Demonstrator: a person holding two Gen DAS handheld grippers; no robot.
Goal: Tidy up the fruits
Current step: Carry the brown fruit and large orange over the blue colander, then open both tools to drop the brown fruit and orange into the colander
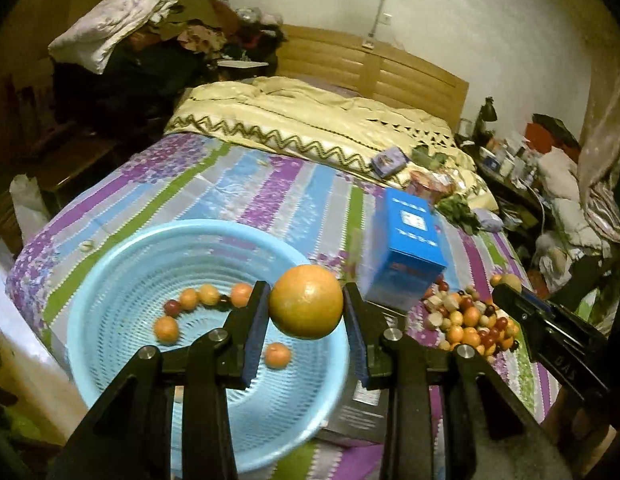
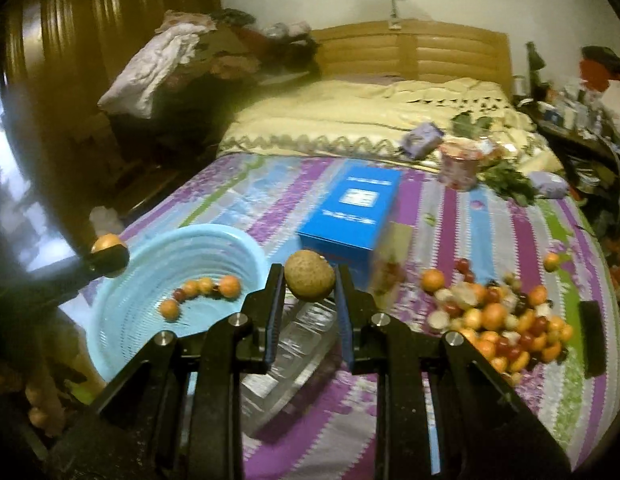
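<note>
My left gripper (image 1: pixel 306 300) is shut on an orange (image 1: pixel 306 312), held just above the near right rim of a light blue basket (image 1: pixel 122 256). Several small orange and red fruits (image 1: pixel 208 294) lie in the basket. My right gripper (image 2: pixel 310 276) is shut on a rough brownish fruit (image 2: pixel 310 280) over the bedspread, between the basket (image 2: pixel 230 240) and a pile of mixed small fruits (image 2: pixel 505 324). That pile (image 1: pixel 469 320) lies at the right in the left wrist view. Each gripper shows in the other's view: the right gripper (image 1: pixel 509 294) and the left gripper (image 2: pixel 108 258).
A blue box (image 2: pixel 353 212) stands on the striped bedspread (image 2: pixel 449 216) behind the grippers. A clear plastic container (image 2: pixel 294 344) lies under the right gripper. A patterned cup (image 2: pixel 459 170) and leafy greens (image 2: pixel 505 180) sit further back, near a cream quilt (image 1: pixel 310 120) and cluttered furniture.
</note>
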